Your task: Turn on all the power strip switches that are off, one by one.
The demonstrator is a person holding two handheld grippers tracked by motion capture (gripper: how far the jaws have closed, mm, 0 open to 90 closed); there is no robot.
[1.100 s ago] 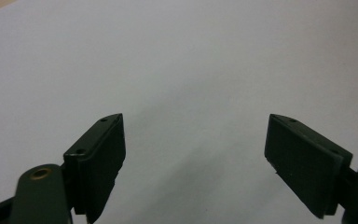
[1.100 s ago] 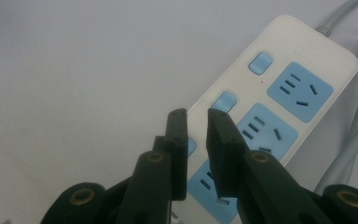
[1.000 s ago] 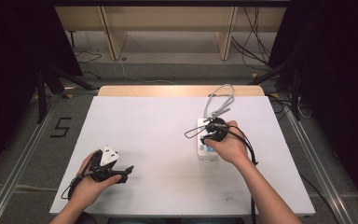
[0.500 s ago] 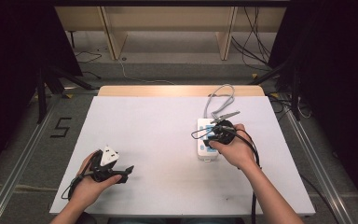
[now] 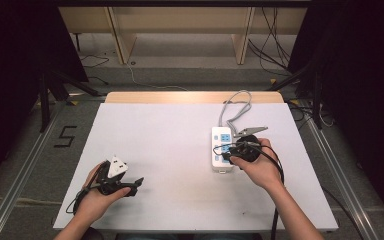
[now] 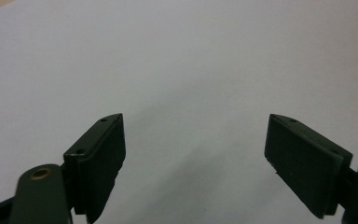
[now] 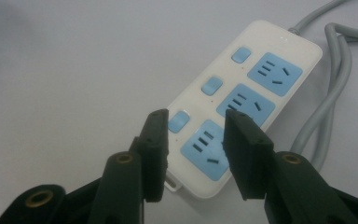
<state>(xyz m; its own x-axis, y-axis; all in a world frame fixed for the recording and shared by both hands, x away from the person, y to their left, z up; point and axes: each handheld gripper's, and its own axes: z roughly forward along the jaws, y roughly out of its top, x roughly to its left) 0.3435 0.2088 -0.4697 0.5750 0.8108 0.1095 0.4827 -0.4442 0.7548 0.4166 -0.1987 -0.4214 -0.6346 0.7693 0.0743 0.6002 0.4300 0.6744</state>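
Your right gripper is holding its jaws a little apart, with nothing between them, and they are hovering over the nearest blue socket of the white power strip. One jaw is sitting above the small blue switch at 9 o'clock of that socket; the other is covering the socket's 3 o'clock edge. Whether either jaw is touching the plastic is not clear. From there the strip is running away toward 1 o'clock, showing two more sockets and two more switches, and its grey cable is looping off its far end and back down along its 3 o'clock side.

Your left gripper is keeping its jaws spread wide, gripping nothing, and they are pointing across bare white table top.

In the high view, your right gripper is lying over the near half of the power strip, which is sitting at about 3 o'clock from the table's middle, with the cable curling toward 12 o'clock. Your left gripper is resting in your hand near the 7 o'clock corner, well apart from the strip.
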